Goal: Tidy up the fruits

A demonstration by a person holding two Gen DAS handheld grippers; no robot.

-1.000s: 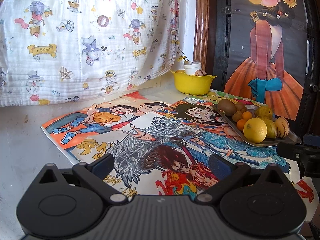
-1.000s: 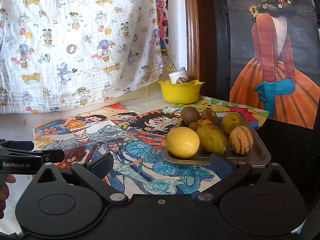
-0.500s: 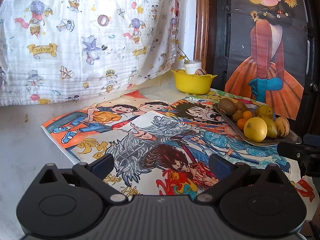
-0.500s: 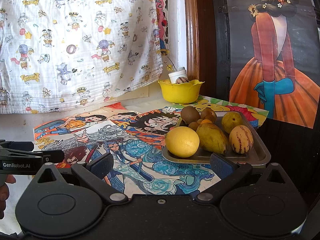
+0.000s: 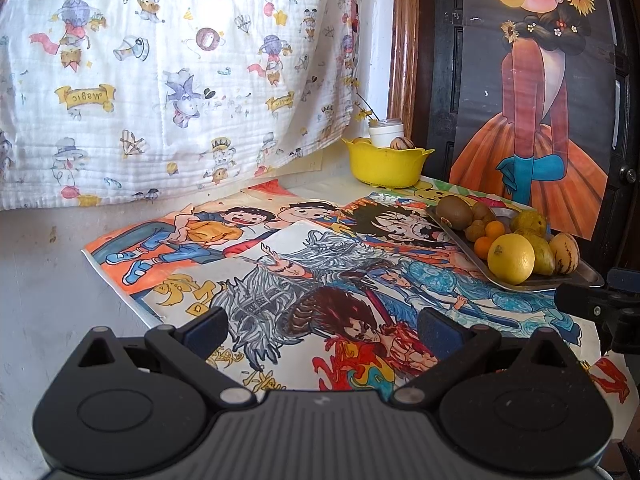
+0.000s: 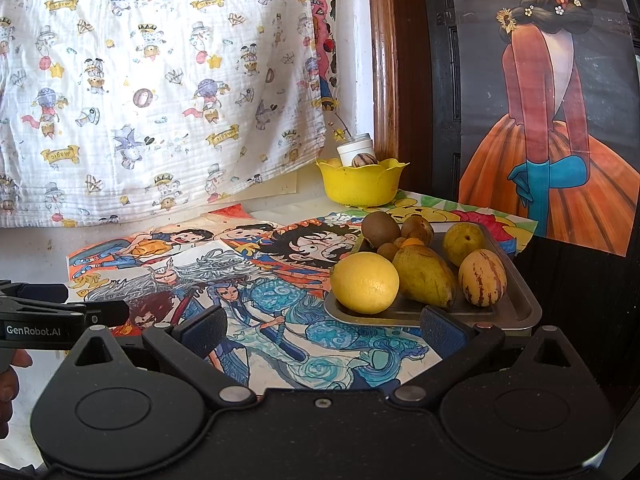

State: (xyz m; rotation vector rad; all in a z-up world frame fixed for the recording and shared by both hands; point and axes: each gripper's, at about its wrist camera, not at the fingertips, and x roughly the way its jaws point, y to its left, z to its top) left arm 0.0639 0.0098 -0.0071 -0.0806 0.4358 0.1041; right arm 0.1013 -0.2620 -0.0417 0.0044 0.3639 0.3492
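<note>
Both tongs, left tongs (image 5: 322,326) and right tongs (image 6: 324,326), hang released above the drawing-covered bench (image 5: 48,280). Round yellow citrus fruit (image 6: 365,282) sits at 12 o'clock from the right tongs, on a rectangular metal tray (image 6: 516,312); scalloped yellow plastic bowl (image 6: 362,182) stands beyond.

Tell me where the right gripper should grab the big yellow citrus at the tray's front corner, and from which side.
Grip the yellow citrus across its widest middle, coming from the front. It is round, sits at the tray edge nearest the open right gripper, and its left side is free; the pear-shaped fruit crowds its right.
</note>
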